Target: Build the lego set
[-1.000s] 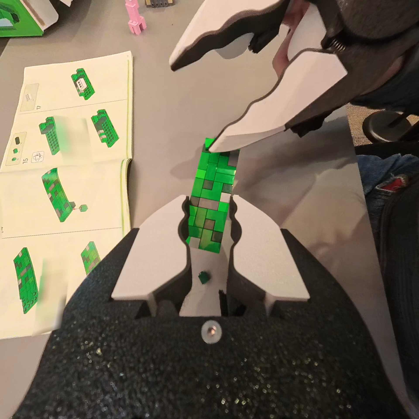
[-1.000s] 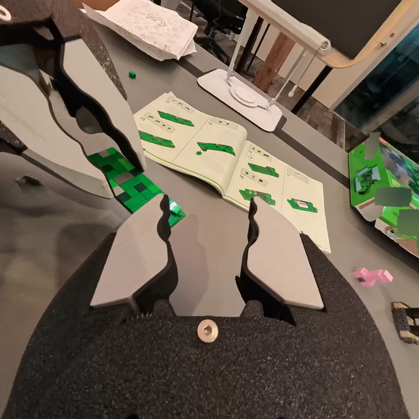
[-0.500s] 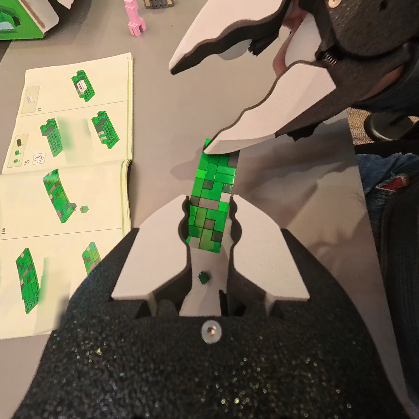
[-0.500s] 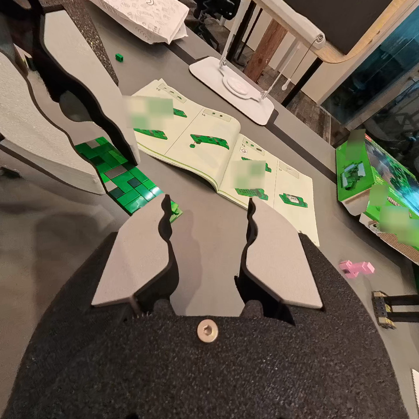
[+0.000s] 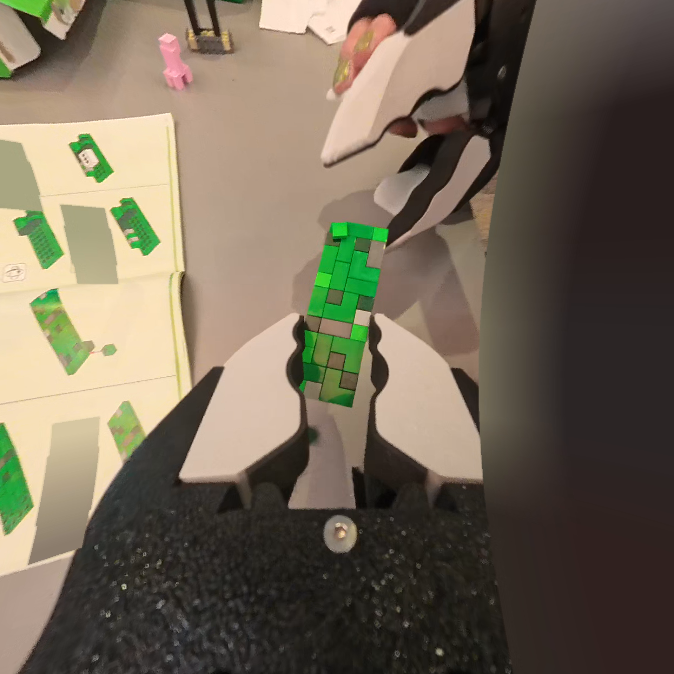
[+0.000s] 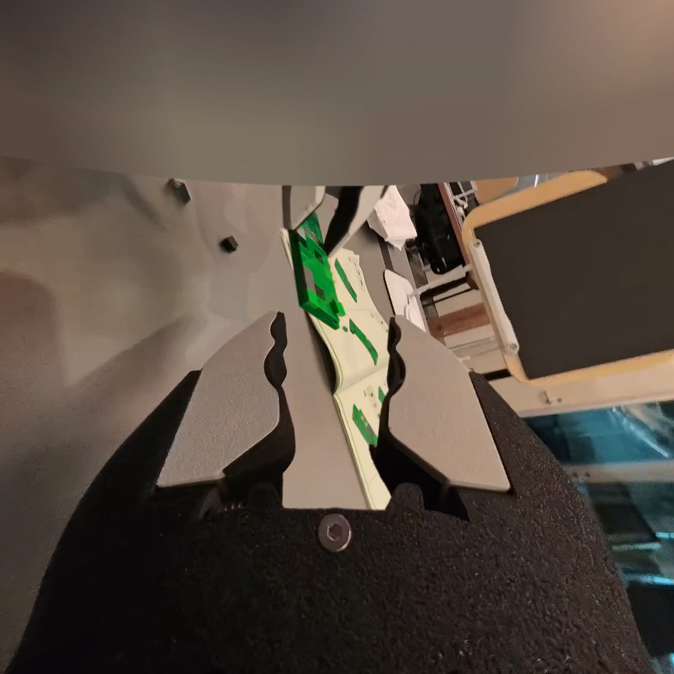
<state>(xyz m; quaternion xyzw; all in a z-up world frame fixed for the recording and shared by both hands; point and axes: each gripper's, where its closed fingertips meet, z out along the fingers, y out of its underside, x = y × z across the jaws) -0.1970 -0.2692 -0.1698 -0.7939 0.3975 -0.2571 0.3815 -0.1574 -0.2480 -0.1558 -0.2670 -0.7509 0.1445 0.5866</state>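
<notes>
On a grey tabletop (image 5: 237, 175), we see a long flat panel of green, dark green and grey Lego tiles (image 5: 341, 313) pinched by its near end between the two pale grey fingers of our left gripper (image 5: 333, 359). One finger presses each long edge, and the panel juts forward above the table. At its far left corner sits one small bright green square tile (image 5: 339, 230), raised above the rest. Beyond that far end is our right gripper (image 5: 368, 189), fingers spread wide and holding nothing; one fingertip lies just beside the panel's far right corner, and we cannot tell whether they touch. A person's hand (image 5: 364, 47) grips its handle. To the left, an open cream instruction booklet (image 5: 102, 328) with green build diagrams lies flat. Farther back stand a small pink brick figure (image 5: 174, 62) and a dark brick stand with thin black posts (image 5: 208, 36). Through the right wrist view, we look between spread fingers (image 6: 251, 401) toward the same green panel, seen edge-on and blurred.
</notes>
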